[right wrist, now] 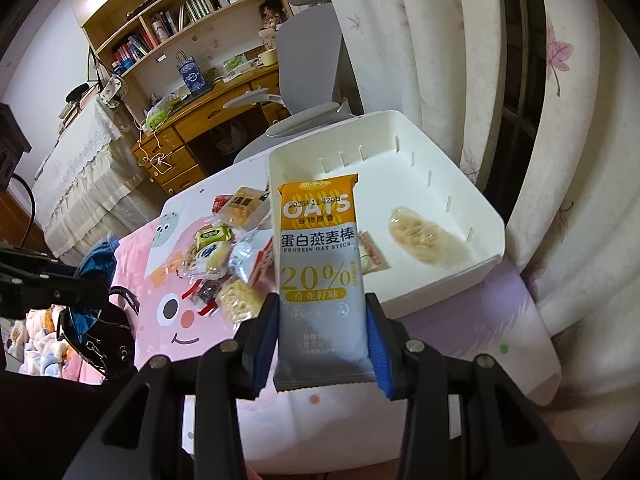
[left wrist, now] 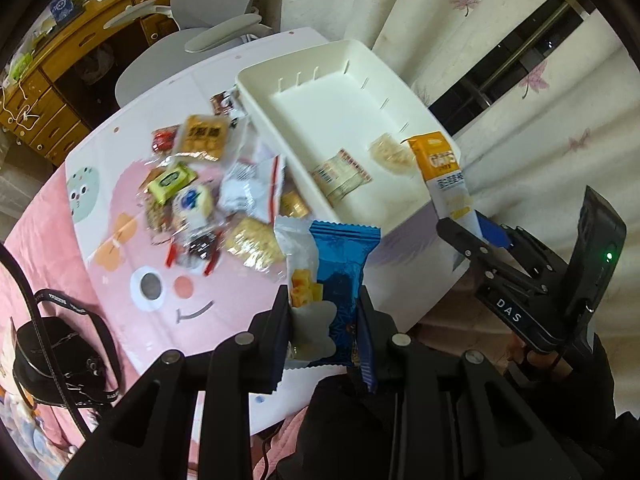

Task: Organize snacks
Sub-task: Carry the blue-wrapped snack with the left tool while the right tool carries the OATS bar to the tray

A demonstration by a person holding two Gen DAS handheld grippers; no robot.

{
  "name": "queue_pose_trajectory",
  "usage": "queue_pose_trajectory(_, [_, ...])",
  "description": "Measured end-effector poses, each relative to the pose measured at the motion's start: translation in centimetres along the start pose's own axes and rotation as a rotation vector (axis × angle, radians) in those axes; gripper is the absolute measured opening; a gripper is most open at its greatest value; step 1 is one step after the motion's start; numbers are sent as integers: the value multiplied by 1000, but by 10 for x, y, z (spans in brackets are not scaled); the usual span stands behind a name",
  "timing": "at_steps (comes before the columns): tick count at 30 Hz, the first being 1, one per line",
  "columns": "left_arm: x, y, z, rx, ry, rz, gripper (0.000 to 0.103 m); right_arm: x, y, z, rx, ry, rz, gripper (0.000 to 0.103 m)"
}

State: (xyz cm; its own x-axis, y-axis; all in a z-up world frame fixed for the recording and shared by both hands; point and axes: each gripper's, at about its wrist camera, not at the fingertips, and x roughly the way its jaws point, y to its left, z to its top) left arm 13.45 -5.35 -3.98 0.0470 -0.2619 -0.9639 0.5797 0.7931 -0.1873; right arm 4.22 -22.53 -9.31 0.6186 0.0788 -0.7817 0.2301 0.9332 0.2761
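Left gripper (left wrist: 325, 316), frame bottom centre, clamped on blue wrapper (left wrist: 342, 280) and white packet (left wrist: 304, 280); right gripper (right wrist: 323, 340) clamped on upright oat stick (right wrist: 320, 264); white bin (right wrist: 486, 258) upper right.

Open bin (left wrist: 404, 210) interior beside snack pile (left wrist: 216, 196)

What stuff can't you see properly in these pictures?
- Left wrist view: snack pile is motion-blurred, so labels are unreadable.
- Left wrist view: blue packet's lower end hides between the fingers.
- Right wrist view: oat stick covers part of the white bin.
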Motion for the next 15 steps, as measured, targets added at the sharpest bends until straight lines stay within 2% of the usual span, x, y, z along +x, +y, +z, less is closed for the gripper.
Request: queue_pose_trajectory(15, [60, -54, 70, -160, 9, -20, 28, 43, -86, 56, -83, 123, 115, 42])
